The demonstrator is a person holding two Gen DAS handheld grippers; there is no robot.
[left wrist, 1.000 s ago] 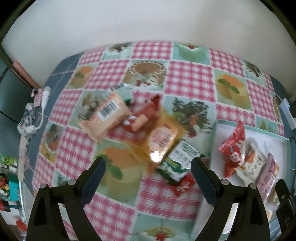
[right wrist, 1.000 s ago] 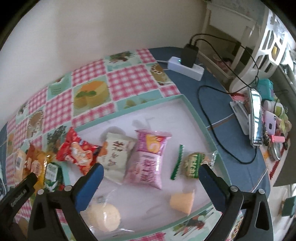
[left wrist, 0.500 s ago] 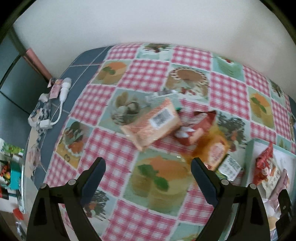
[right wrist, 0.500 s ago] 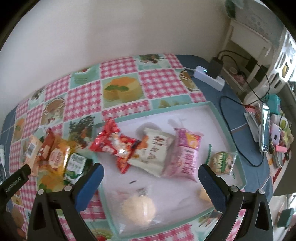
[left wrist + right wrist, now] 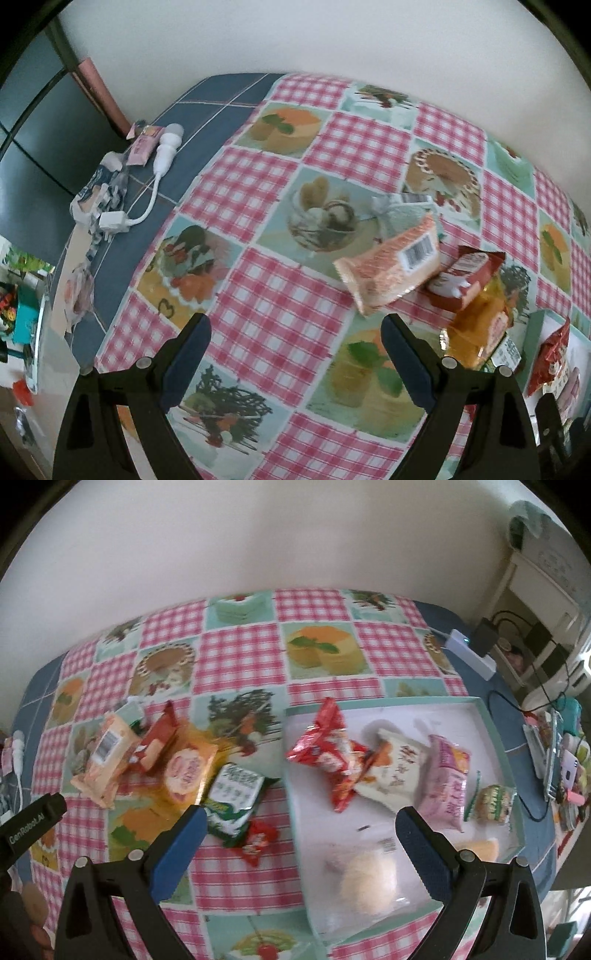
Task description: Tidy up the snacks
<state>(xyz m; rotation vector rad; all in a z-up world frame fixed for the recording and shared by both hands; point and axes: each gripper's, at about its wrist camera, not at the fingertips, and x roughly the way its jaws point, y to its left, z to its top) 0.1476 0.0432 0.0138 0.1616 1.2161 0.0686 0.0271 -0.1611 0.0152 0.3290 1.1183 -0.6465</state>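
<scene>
step: between picks, both grippers empty above the desk [image 5: 236,653]
left gripper [image 5: 295,350]: fingers spread, nothing held
right gripper [image 5: 301,832]: fingers spread, nothing held
loose snacks: orange pack [image 5: 391,277] and others piled left of tray [image 5: 496,746]
tray: several packs already inside
next: lower onto one loose pack, clamp, carry to tray

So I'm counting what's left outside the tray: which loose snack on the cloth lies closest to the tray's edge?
The green and white packet: it lies just beside the tray wall, while the orange, peach barcode and red-brown packets sit farther off.
</scene>
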